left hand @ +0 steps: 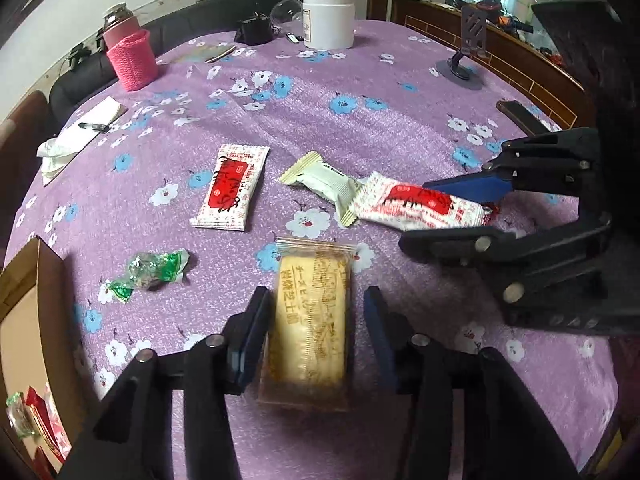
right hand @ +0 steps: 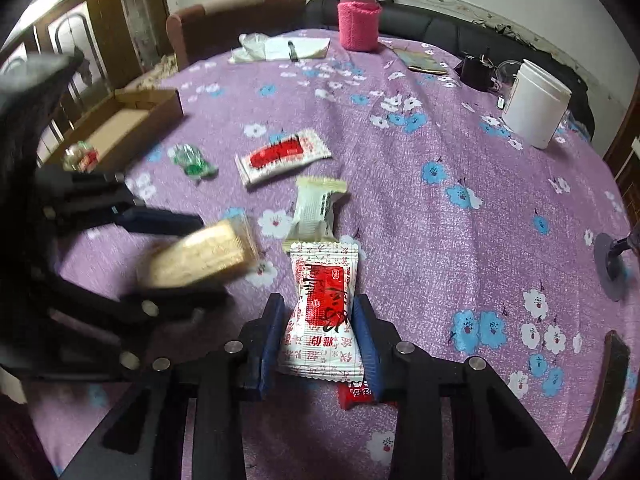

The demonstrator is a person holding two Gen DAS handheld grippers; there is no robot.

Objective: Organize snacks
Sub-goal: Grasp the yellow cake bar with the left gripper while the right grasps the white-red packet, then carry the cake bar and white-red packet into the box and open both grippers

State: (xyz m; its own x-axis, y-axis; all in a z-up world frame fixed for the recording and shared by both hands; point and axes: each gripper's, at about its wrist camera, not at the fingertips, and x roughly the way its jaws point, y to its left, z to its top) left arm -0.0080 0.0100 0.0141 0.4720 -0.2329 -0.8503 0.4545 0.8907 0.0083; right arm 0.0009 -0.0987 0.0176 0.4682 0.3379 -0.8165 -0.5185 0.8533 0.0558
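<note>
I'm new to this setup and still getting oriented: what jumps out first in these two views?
Each hand-held gripper has a snack between its fingers: the left hand-held gripper a tan biscuit pack, the right hand-held gripper a red-and-white packet. More snacks lie loose mid-table on the purple floral tablecloth, and an open cardboard box sits at its edge.

The cheese biscuit pack (right hand: pixel 200 258) is just a smear in the right wrist view, off to the left of that claw, and the left gripper (right hand: pixel 176 248) around it is blurry too. Under the right claw, a red wrapper (right hand: pixel 354 394) pokes out from beneath the red-and-white packet (right hand: pixel 322 312), mostly hidden. The cardboard box (left hand: pixel 24 320) left of the left claw is cut off by the frame edge, and the snacks inside it (left hand: pixel 32 420) are only partly visible.
</note>
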